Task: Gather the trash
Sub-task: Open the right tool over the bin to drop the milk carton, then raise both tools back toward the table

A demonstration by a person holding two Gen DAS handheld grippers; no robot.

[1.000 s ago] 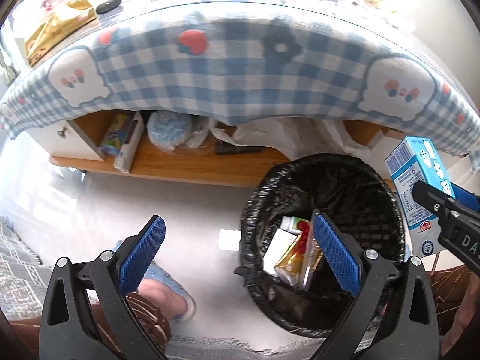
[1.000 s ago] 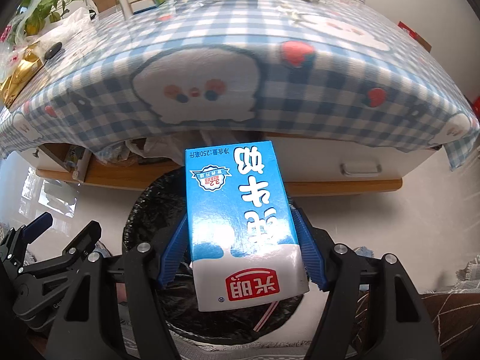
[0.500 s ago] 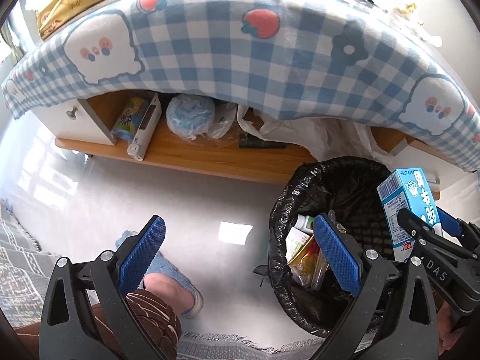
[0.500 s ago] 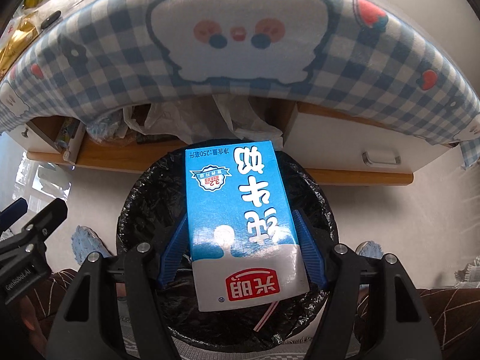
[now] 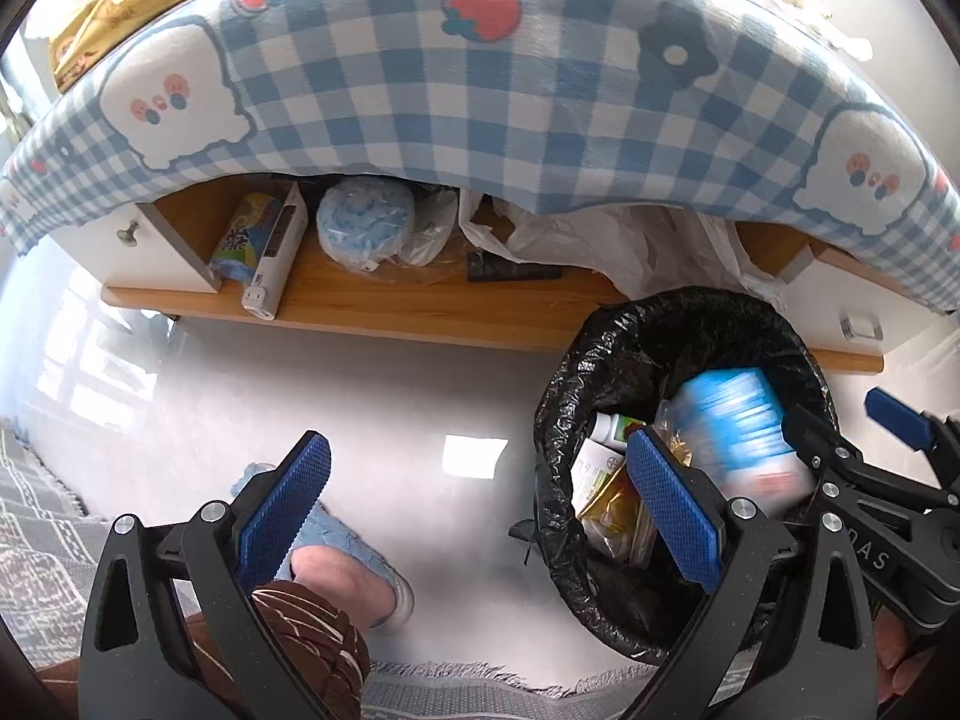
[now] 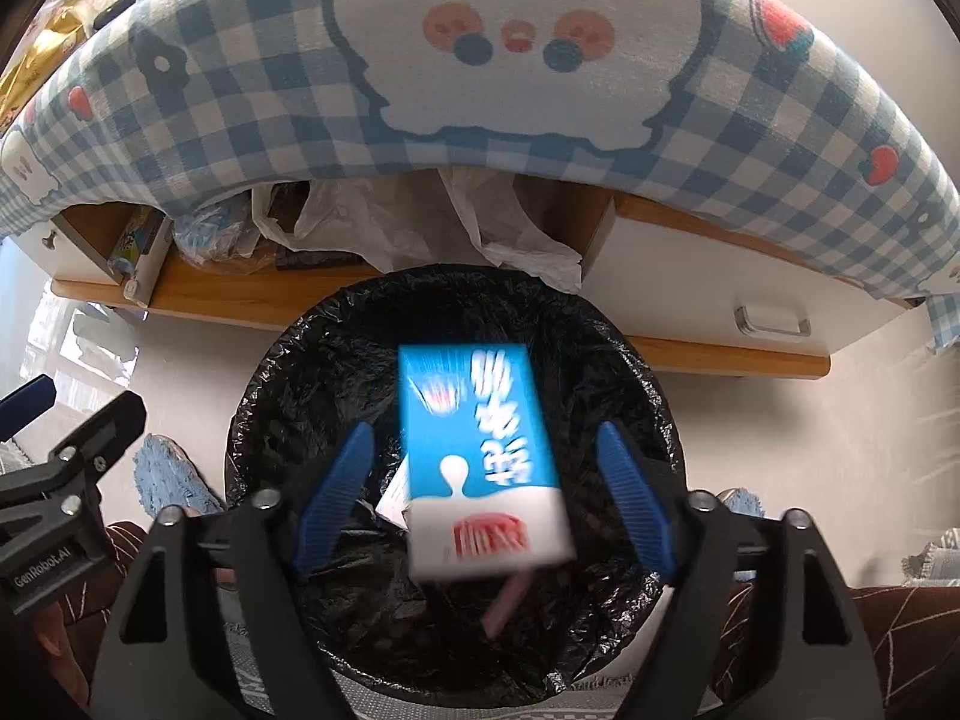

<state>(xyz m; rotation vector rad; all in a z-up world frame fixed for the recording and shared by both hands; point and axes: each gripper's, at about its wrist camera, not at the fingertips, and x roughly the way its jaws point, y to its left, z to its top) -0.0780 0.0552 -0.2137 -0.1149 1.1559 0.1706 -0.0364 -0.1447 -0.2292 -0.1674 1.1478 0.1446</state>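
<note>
A blue and white milk carton (image 6: 480, 456) is blurred in mid-fall over the black-lined trash bin (image 6: 636, 384), free of both blue pads. My right gripper (image 6: 486, 474) is open above the bin. In the left wrist view the carton (image 5: 738, 438) drops into the bin (image 5: 558, 420) among packets and a small bottle, and the right gripper (image 5: 852, 438) shows at the right edge. My left gripper (image 5: 480, 516) is open and empty, left of the bin above the pale floor.
A low table with a blue checked cloth (image 5: 480, 78) stands behind the bin. Its wooden shelf (image 5: 390, 300) holds boxes, a blue bundle and plastic bags. A white drawer (image 6: 720, 294) is at the right. A slippered foot (image 5: 342, 558) and a grey rug lie near.
My right gripper has opened and let go of the milk carton, which now falls into the bin. Both grippers have moved lower and closer to the bin.
</note>
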